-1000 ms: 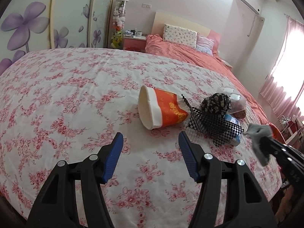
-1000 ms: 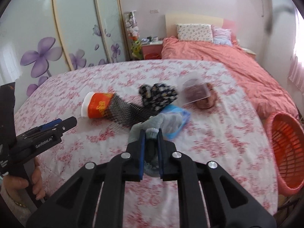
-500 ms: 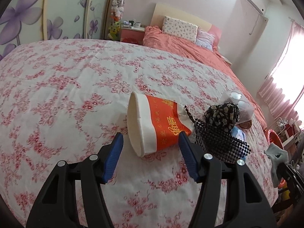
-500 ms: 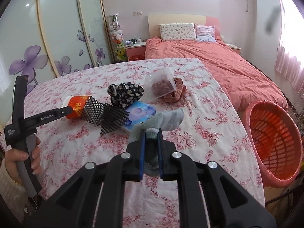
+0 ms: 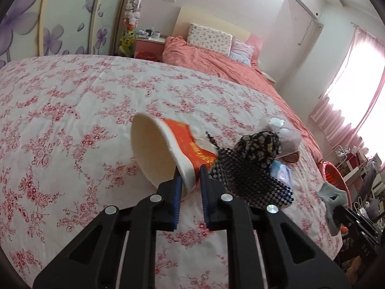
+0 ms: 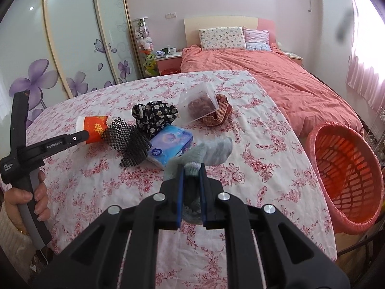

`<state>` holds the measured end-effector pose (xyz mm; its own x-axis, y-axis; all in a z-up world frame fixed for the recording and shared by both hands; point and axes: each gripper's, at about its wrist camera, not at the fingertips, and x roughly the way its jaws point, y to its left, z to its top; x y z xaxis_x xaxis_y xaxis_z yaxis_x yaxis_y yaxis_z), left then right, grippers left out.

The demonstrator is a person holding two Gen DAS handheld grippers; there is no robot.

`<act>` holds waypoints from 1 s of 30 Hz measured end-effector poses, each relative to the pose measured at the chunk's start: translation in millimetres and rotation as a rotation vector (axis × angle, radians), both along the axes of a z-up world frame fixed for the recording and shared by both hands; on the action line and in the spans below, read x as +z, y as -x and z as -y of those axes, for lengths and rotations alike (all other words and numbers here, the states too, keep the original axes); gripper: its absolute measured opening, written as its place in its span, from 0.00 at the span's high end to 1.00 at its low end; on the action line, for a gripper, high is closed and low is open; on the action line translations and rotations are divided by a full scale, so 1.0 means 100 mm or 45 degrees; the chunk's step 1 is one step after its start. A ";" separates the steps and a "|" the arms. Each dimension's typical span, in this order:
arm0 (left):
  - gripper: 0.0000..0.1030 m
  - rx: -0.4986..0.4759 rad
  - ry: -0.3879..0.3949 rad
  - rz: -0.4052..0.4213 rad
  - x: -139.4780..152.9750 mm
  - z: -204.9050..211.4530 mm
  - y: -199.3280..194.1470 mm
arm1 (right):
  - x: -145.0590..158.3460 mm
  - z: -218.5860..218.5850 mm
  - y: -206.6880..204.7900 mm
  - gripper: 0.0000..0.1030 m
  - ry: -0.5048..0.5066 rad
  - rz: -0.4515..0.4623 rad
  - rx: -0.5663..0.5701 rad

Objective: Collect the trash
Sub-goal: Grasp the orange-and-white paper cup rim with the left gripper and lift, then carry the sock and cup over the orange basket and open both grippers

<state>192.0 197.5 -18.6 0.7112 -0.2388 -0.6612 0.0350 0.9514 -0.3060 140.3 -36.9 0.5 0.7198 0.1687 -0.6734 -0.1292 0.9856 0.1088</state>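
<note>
"GenRobot.AI" is written in white letters along the black arm of the left gripper. Lower on its handle, small white words are printed; "Data" and "System" can be made out, the middle word cannot. Yellow signs are printed on the orange paper cup, but they are too blurred to be read. White marks on the blue tissue pack cannot be read either.
</note>
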 end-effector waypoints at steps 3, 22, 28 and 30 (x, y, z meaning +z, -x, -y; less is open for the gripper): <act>0.86 -0.007 -0.005 -0.003 0.00 0.06 -0.03 | -0.01 0.01 0.01 0.88 -0.003 -0.001 -0.005; 0.96 0.026 -0.059 0.090 0.38 0.08 0.16 | 0.16 0.19 0.10 0.88 -0.022 0.056 -0.046; 0.96 -0.050 -0.078 0.136 0.58 0.38 0.24 | 0.29 0.38 0.17 0.88 -0.020 0.105 -0.086; 0.96 -0.094 -0.084 0.152 0.65 0.55 0.27 | 0.34 0.45 0.20 0.88 -0.015 0.120 -0.103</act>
<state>165.1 142.7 46.2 0.7676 -0.2525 -0.5891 0.1382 0.9627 -0.2325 120.7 -82.2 34.2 0.7916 0.1147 -0.6002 -0.0594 0.9920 0.1112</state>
